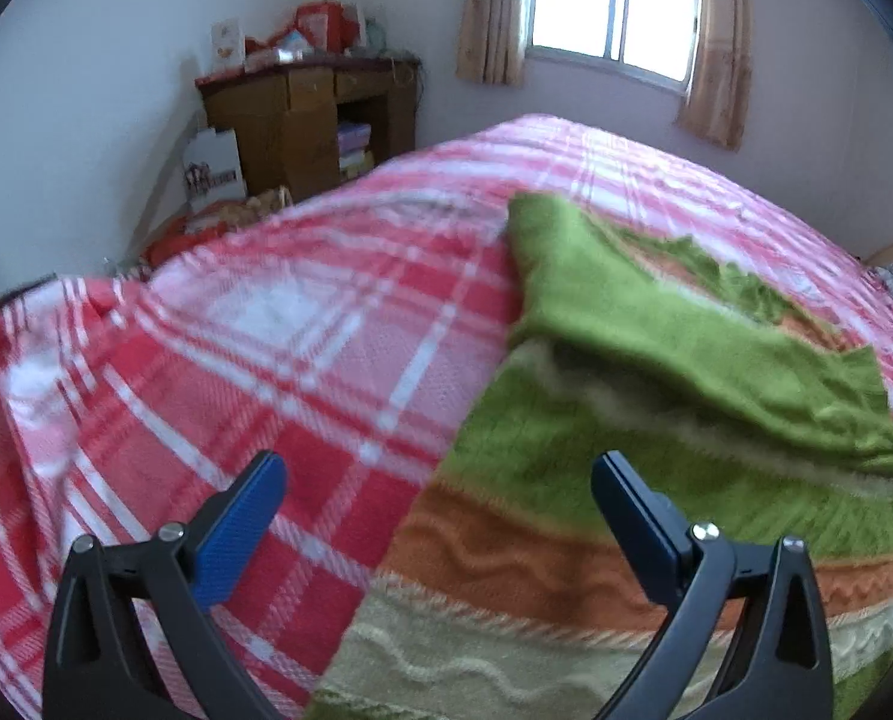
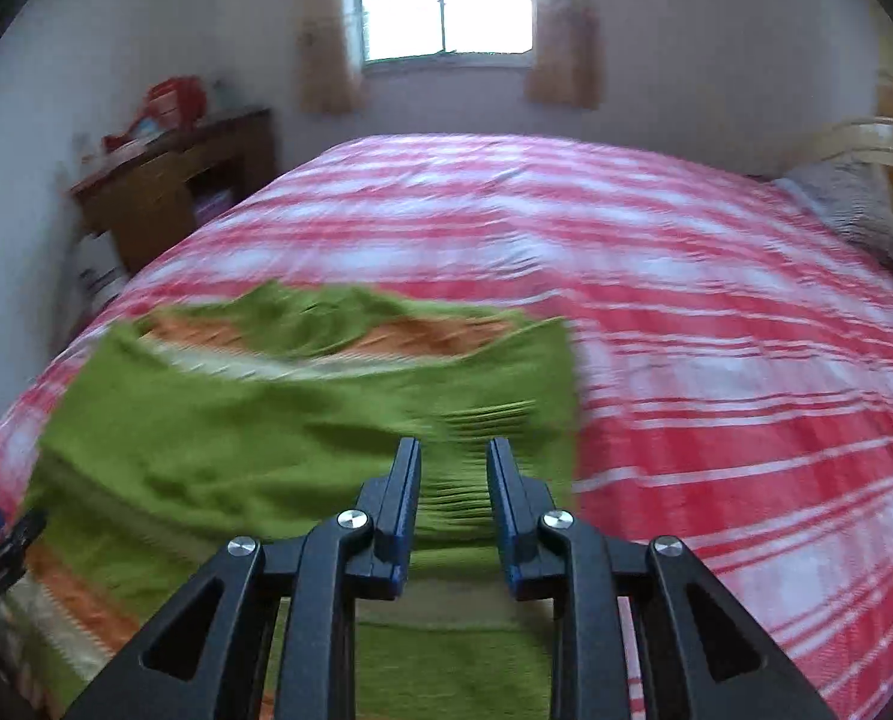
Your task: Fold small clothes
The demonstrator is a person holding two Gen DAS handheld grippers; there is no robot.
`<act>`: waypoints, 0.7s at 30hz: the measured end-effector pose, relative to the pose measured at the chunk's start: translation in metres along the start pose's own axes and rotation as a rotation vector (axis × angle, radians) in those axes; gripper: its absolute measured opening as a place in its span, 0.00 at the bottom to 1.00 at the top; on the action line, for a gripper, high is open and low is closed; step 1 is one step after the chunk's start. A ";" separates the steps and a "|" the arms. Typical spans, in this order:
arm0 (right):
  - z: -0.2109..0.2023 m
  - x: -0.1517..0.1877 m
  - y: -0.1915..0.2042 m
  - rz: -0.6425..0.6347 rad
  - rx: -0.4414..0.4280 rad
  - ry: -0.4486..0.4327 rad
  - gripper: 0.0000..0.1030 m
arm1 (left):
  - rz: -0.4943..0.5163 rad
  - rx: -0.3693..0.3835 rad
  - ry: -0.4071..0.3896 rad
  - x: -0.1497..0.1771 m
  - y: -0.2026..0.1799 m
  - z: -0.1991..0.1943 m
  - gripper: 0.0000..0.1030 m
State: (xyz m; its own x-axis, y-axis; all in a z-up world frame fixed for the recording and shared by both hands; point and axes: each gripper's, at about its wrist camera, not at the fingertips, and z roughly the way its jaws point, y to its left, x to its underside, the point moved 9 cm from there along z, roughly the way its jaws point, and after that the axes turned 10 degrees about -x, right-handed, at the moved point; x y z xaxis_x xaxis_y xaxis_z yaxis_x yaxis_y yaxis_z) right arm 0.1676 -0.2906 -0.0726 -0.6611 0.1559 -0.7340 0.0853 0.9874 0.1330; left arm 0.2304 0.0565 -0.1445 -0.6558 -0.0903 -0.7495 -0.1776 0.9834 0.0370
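Right tool (image 2: 452,450) slightly apart above the green sweater (image 2: 302,420), gripping nothing; left tool (image 1: 437,474) wide apart, empty.

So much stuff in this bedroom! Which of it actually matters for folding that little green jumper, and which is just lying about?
Part of the job:
- green striped sweater, partly folded on the bed
- left gripper, open
- right gripper, open above the sweater
- plaid bedspread, the work surface

Just lying about:
- wooden desk with clutter
- curtains
- pillow
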 end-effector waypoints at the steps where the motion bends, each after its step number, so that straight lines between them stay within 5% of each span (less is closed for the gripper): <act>1: 0.004 0.003 0.003 0.001 -0.013 0.010 0.23 | -0.012 0.005 -0.025 -0.010 0.000 -0.006 1.00; 7: 0.041 0.033 0.016 -0.002 -0.029 0.102 0.23 | 0.090 -0.065 -0.068 -0.050 -0.028 0.009 1.00; 11: 0.040 0.033 0.015 -0.001 -0.036 0.088 0.26 | 0.129 -0.197 0.059 -0.036 -0.021 0.059 1.00; 21: 0.045 0.032 0.016 -0.015 -0.046 0.087 0.36 | 0.004 -0.094 0.125 -0.029 0.010 0.070 1.00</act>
State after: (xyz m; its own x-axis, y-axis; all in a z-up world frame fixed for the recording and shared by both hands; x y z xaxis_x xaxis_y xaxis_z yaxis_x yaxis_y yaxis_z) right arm 0.1814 -0.2688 -0.1234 -0.7245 0.1368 -0.6755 0.0425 0.9871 0.1543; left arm 0.2988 0.0800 -0.1683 -0.7416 -0.1107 -0.6616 -0.2386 0.9653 0.1059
